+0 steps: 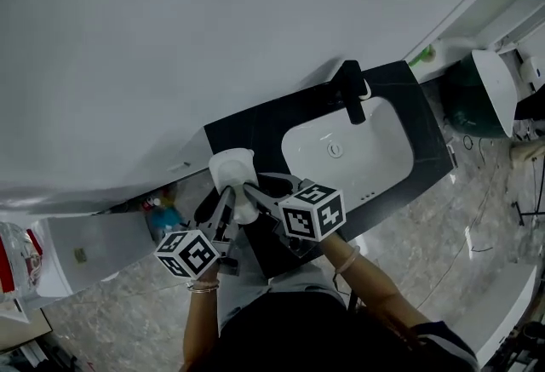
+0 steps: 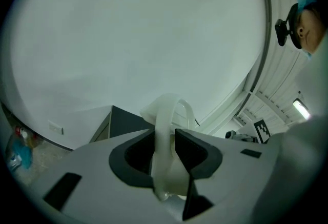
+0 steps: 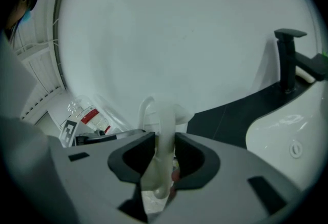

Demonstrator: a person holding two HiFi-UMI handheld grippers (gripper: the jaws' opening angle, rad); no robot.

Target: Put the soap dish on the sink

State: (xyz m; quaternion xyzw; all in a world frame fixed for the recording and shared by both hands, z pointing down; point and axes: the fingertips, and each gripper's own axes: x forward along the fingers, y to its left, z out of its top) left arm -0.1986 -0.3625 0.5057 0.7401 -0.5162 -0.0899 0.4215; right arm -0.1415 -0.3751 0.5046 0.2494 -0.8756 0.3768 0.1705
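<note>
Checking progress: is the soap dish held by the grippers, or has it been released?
Held. The left gripper and right gripper each clamp the rim of the soap dish between their jaws.

Dark countertop (image 1: 247,128) bears 1 white sink (image 1: 383,159), 1 black faucet (image 1: 352,96).

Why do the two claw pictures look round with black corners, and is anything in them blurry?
Left gripper view: a wide-angle lens squeezes the scene into a circle, leaving black corners; the dish in the left claw sits so close it looks soft. Right gripper view: same round warp, with the faucet fairly sharp. Head view: dim, flat light, no glare on the sink.
</note>
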